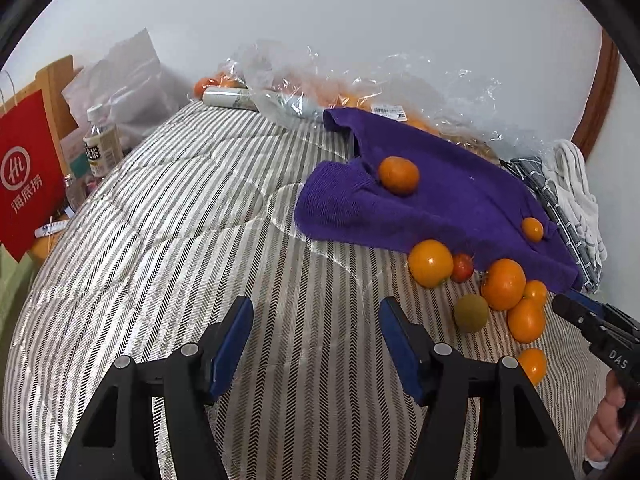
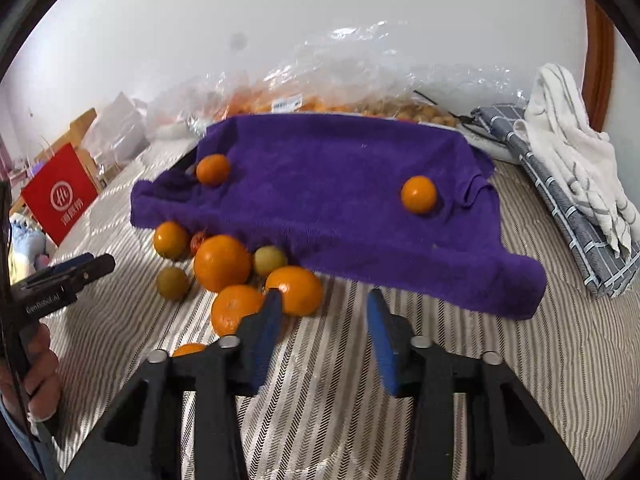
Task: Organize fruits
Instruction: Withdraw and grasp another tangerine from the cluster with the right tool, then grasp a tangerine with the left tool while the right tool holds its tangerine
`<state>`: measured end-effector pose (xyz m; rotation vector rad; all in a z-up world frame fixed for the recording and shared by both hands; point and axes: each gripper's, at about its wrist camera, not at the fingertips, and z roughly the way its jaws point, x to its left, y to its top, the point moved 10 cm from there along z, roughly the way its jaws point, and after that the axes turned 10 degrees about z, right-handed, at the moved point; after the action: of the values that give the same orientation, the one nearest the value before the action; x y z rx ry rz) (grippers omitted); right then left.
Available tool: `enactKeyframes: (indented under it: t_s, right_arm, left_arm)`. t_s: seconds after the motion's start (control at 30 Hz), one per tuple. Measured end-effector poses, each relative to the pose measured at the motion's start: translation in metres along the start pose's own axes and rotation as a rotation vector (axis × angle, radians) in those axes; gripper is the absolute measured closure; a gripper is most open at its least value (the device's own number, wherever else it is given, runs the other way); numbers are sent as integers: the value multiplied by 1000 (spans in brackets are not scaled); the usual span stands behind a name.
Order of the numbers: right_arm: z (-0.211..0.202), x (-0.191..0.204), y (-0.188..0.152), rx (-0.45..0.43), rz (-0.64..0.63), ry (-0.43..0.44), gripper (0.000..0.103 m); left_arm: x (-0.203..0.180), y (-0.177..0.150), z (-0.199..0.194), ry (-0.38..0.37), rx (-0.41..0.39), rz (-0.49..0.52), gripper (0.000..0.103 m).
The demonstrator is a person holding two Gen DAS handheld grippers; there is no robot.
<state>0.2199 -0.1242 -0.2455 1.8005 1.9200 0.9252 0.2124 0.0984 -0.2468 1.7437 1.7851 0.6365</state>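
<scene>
A purple towel (image 1: 440,196) (image 2: 340,200) lies on a striped bed cover (image 1: 180,220) (image 2: 520,360). Two oranges rest on it, one at the left (image 1: 399,175) (image 2: 213,169) and one at the right (image 1: 532,229) (image 2: 419,194). Several oranges (image 1: 430,263) (image 2: 222,263), a small red fruit (image 1: 462,267) and green fruits (image 1: 472,313) (image 2: 173,282) lie in a pile at the towel's front edge. My left gripper (image 1: 316,332) is open and empty over bare cover, left of the pile. My right gripper (image 2: 324,320) is open and empty, its left finger (image 2: 269,316) right in front of two oranges.
Clear plastic bags of oranges (image 1: 340,88) (image 2: 340,92) lie along the wall behind the towel. Folded grey and white cloths (image 1: 568,200) (image 2: 560,184) lie at the right. A red paper bag (image 1: 28,176) (image 2: 60,196) and a bottle (image 1: 102,144) stand left of the bed.
</scene>
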Motion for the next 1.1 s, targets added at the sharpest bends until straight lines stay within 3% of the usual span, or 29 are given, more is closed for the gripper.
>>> enactKeyframes:
  t_s: [0.13, 0.4, 0.5, 0.67, 0.8, 1.03, 1.1]
  right_arm:
    - [10, 1, 3, 15, 31, 17, 66]
    - [33, 10, 9, 108, 126, 137, 66]
    - [34, 10, 8, 115, 162, 173, 70]
    - [16, -19, 10, 14, 169, 51, 70]
    - [7, -47, 0, 6, 135, -32, 70]
    - [8, -54, -7, -26, 108, -25, 69]
    - [13, -53, -11, 13, 108, -22, 70]
  left_arm:
    - [-5, 0, 0, -11, 0, 26, 40]
    - [-4, 0, 2, -25, 7, 16, 40]
    - [-2, -1, 4, -23, 14, 5, 40]
    - [-2, -2, 6, -15, 30, 9, 40]
    - [-5, -2, 7, -7, 36, 20, 40]
    - [-7, -2, 8, -12, 39, 27, 37]
    - [-7, -2, 8, -20, 37, 23, 37]
